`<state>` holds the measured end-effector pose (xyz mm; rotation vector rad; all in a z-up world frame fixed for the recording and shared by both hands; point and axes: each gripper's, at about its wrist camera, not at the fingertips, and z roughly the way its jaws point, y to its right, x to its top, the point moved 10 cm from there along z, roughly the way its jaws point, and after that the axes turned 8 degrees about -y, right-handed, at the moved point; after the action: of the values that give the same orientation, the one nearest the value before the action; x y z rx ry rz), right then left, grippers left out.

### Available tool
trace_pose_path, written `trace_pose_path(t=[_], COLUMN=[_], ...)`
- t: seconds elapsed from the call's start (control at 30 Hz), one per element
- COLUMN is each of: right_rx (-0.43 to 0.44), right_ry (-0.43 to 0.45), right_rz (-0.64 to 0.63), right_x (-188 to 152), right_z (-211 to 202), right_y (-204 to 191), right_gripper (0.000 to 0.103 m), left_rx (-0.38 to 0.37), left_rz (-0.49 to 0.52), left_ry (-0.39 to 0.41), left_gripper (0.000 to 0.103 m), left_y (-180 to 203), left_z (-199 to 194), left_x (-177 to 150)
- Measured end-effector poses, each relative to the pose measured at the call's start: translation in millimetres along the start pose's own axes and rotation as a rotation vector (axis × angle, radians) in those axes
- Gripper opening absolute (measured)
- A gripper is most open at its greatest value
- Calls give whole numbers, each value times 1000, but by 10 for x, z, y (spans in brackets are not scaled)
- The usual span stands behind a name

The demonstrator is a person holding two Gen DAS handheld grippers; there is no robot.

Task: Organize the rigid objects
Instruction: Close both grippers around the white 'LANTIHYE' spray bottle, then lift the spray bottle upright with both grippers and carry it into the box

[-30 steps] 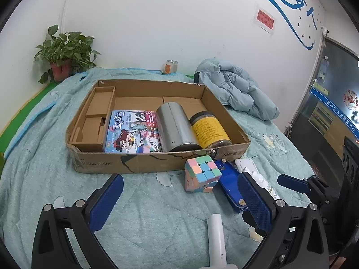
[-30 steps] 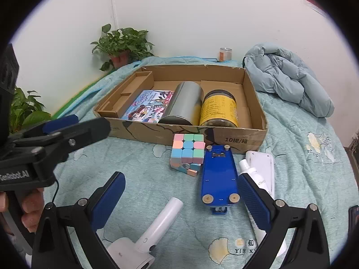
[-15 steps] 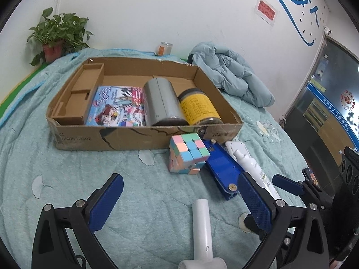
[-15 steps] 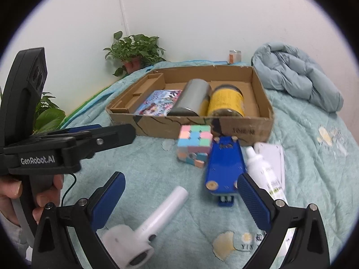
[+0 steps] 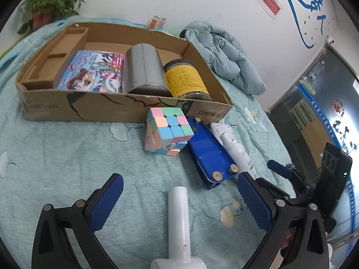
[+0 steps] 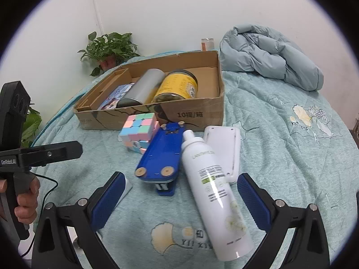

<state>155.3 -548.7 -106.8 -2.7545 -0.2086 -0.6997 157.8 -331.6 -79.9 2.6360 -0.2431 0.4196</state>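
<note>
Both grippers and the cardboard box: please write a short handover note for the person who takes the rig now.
Left gripper: open, holds nothing, above the white handheld device.
Right gripper: open, holds nothing, around the lying white spray bottle.
Done: picture book, grey tin and yellow jar lie in the cardboard box.
Left: pastel cube, blue stapler, white flat device, bottle and handheld device on the bedspread, in front of the box.

Each black claw (image 6: 179, 194) has 2 blue ribbed pads (image 6: 252, 200), silver screws and white "GenRobot.AI" lettering.
</note>
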Motion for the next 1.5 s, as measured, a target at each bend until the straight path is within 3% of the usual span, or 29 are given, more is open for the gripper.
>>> trace_pose_path(t=[0.2,0.3,0.47,0.57,0.77,0.87,0.97,1.07,1.13,1.4,1.5], right_rx=[-31,-38,-103,-43,-5,87,128,155,177,158,161], right_ry=[-88,-149,-234,-259,-333,-379,-417,-414,-415,-402,-397], right_rz=[-23,-15,0,59,122,168,159,165,190,170,170], right_x=[-103,-243,-472,-537,-788,-943,-1058,-1110,-1119,-1107,-1108], right_z=[164,222,315,280,174,150,170,156,169,207,212], right_y=[168,239,364,340,172,-7,-232,-364,-360,-377,-375], right_gripper=[99,92,52,49,47,46,47,49,49,48,48], left_rx=[-43,-59,-114,-130,-252,-304,-332,-324,-296,-231,-188], left_rz=[-13,-2,27,50,55,74,64,59,59,72,79], left_ry=[-27,-41,-76,-112,-216,-259,-320,-347,-363,-427,-446], left_gripper=[102,101,100,97,94,94,87,81,71,56,44], left_y=[62,123,322,426,722,909,1007,1027,1023,982,943], left_z=[94,133,200,268,408,461,558,635,699,906,983], left_x=[15,0,-80,-181,-469,-597,-693,-740,-731,-778,-805])
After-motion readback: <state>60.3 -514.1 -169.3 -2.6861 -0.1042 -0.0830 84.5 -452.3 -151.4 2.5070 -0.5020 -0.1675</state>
